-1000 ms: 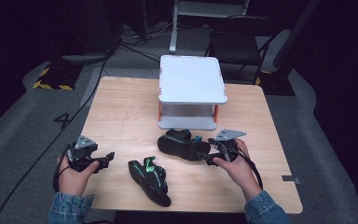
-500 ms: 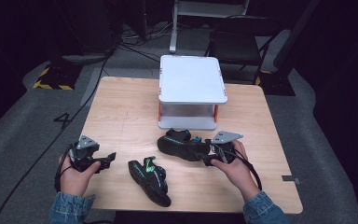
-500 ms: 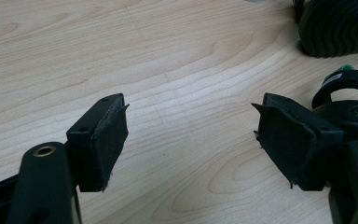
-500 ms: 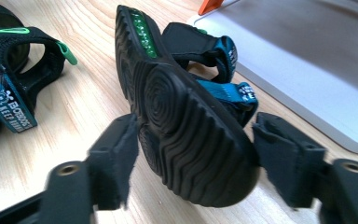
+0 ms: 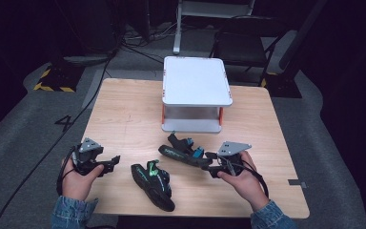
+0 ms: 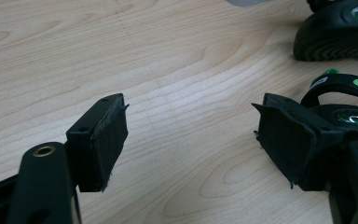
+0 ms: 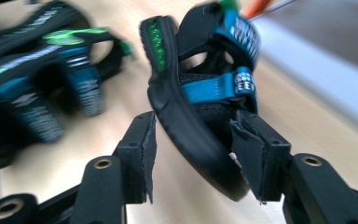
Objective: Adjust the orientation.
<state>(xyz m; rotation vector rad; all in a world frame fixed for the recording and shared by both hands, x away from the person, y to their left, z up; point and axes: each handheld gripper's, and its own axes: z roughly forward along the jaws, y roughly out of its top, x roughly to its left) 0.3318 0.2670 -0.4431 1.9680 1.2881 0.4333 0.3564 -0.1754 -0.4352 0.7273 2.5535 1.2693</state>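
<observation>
Slipping is the main risk: the right hand-held gripper (image 7: 193, 154) brackets the edge of the sole of the black sandal with blue straps (image 7: 200, 93), one pad seemingly touching, the other apart, so a lift could drop or twist it. The left hand-held gripper (image 6: 191, 140) is held released over the pale wooden worktop (image 5: 124, 119), beside the black sandal with green accents (image 5: 152, 183). Motion blur hides whether contact is firm. Farther off, the white two-tier stand (image 5: 195, 86) has its lower shelf partly hidden.

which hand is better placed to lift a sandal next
Right, likely. The right tool already has the heel edge of the blue-strapped sandal between its jaws, though a gap remains at one pad. The left tool is open over bare table, beside the green-strapped sandal.
</observation>
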